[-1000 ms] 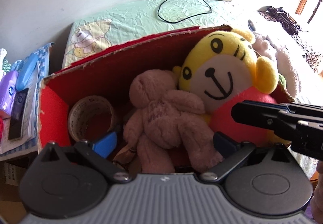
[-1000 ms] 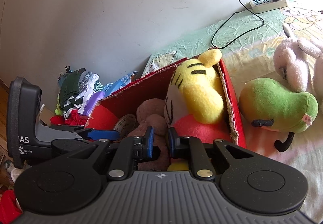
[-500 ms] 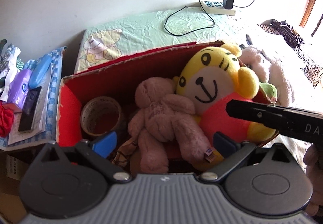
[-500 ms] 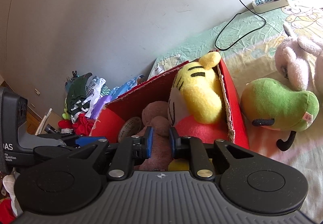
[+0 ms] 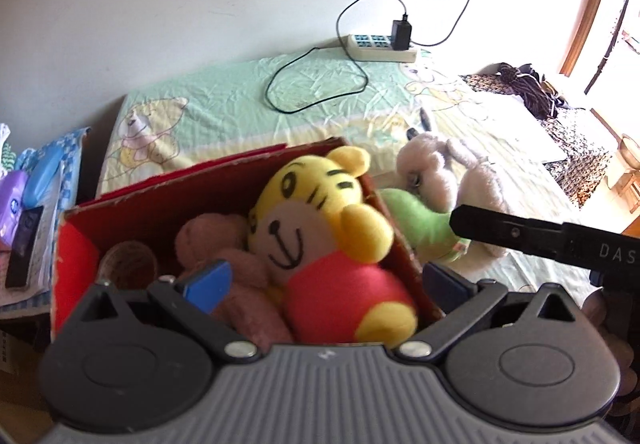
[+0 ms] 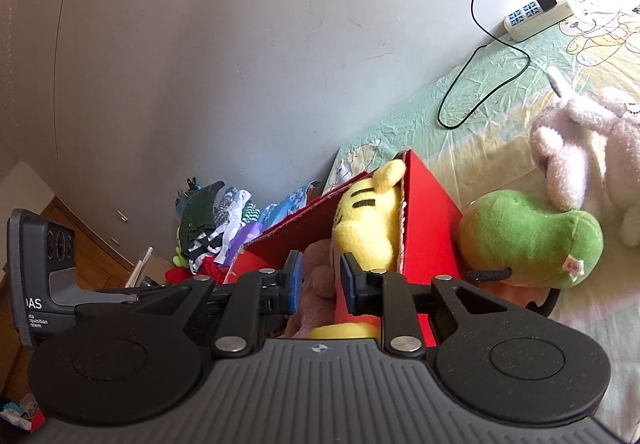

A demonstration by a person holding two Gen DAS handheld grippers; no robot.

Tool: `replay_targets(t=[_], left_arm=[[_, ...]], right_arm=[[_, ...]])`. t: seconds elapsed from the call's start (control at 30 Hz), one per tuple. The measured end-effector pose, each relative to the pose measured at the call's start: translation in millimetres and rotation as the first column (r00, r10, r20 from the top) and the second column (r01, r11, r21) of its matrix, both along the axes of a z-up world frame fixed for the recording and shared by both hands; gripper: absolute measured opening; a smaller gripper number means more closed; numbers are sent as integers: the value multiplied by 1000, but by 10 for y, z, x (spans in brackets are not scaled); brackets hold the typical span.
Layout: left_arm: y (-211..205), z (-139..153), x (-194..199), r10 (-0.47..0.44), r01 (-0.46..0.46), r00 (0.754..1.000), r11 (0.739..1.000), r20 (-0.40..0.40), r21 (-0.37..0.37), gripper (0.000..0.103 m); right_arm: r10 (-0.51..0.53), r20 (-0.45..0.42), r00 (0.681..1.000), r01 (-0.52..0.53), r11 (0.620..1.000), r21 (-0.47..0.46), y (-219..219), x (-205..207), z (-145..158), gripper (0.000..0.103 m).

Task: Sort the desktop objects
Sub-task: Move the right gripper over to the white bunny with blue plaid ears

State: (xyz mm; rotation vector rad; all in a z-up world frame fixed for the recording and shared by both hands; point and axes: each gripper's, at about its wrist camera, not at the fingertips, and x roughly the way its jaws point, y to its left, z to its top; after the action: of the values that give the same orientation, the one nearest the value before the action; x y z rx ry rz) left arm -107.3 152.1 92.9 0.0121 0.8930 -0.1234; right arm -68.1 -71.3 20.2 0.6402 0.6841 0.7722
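**A:** Between the fingers of the left gripper (image 5: 324, 284), from its own camera, what is sitting there?

**B:** The jaws are standing wide apart, released, with nothing pressing on the blue pads (image 5: 206, 284). Framed in the gap and beyond it, the red box (image 5: 76, 264) is lying open. The yellow tiger plush (image 5: 320, 212) is leaning inside it, just ahead of the right-hand finger, and the pink teddy (image 5: 240, 272) is lying beside it, ahead of the left-hand finger. A tape roll (image 5: 128, 264) is sitting in the box's far-left corner.

**A:** And beyond the right-hand finger?

**B:** The green plush (image 5: 424, 220) is lying outside the box wall on the bedsheet (image 5: 224, 100), with the grey plush (image 5: 444, 172) just behind it. The right gripper's dark body is reaching in from that side.

**A:** Now the right gripper's camera.

**B:** The right gripper (image 6: 320, 280) is showing a narrow gap; its jaws have just been opening a little, and the pads (image 6: 295, 280) are gripping nothing. Through the gap, further off, the pink teddy (image 6: 316, 284) and the tiger's (image 6: 368, 220) red body are showing inside the box (image 6: 428, 228).

**A:** To the sides of those jaws?

**B:** Right of them, the green plush (image 6: 524, 236) is resting against the box's outer wall, touching the grey plush (image 6: 584, 148). Left of them, the left gripper's housing (image 6: 44, 272) is poking in, and a clothes pile (image 6: 216, 220) is lying beyond.
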Motion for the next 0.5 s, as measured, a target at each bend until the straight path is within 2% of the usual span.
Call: replay_targets(t=[0.3,0.5], left_arm=[[-785,-146,225,-141,140,990,989,-19,-50,102],[-1175,-342,347,-171,166,984,981,-52,-98,102]], right_arm=[[-98,-64,993,98,995,6,-814,225,-112,25],[-118,-179,977,119,993,-8,-1235,390,-376,26]])
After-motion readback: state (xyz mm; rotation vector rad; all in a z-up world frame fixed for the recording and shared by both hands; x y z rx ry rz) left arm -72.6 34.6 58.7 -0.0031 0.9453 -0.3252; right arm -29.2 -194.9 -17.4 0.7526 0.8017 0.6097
